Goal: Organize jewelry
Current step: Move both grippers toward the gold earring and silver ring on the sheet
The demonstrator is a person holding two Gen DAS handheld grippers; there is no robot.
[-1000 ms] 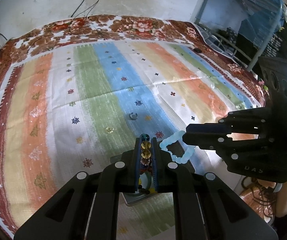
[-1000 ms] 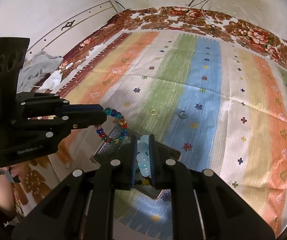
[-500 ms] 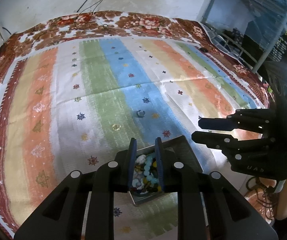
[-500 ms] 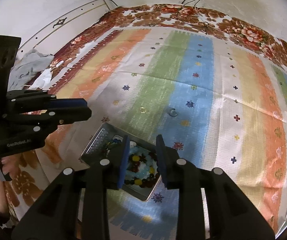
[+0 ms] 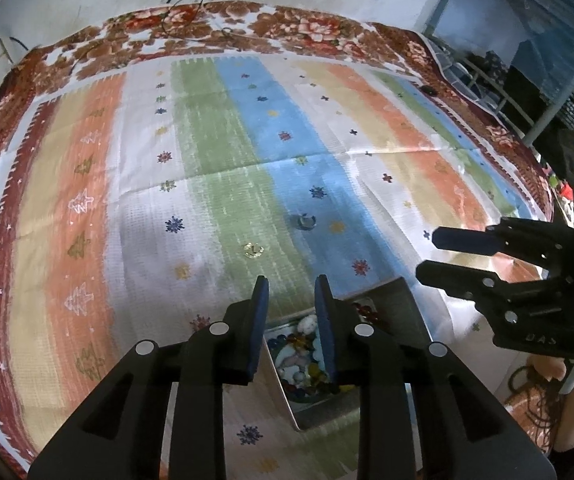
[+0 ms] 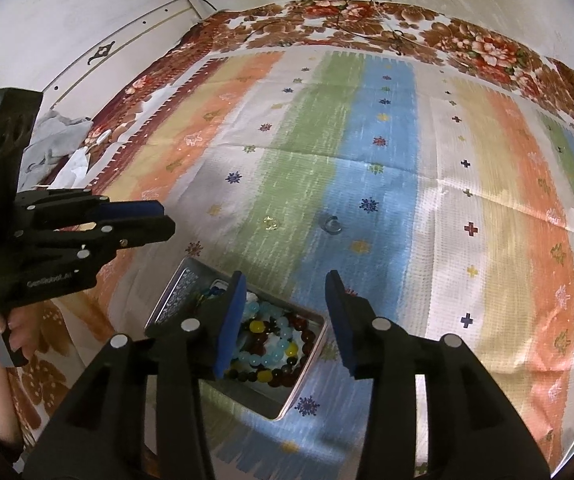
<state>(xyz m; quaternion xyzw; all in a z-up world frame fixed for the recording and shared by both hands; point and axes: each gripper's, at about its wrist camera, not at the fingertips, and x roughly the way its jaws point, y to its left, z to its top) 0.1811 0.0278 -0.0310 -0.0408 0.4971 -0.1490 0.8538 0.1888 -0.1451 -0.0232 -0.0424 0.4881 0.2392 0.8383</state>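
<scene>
I am holding my left gripper (image 5: 290,294) and right gripper (image 6: 285,298) wide apart and empty above the tin (image 6: 307,372), since the bead bracelets (image 6: 271,344) are lying inside it; two rings (image 5: 253,249) are sitting on the cloth (image 5: 223,184) beyond, likely next.

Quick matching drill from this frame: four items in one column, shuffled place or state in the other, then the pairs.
Items
1. metal tin
2. gold ring
3. silver ring
4. right gripper

Descriptions
A. lies on the blue stripe of the cloth
B. open, nothing between its fingers
C. holds a heap of coloured bead bracelets
D. lies on the green stripe of the cloth

Pairs: 1-C, 2-D, 3-A, 4-B
</scene>
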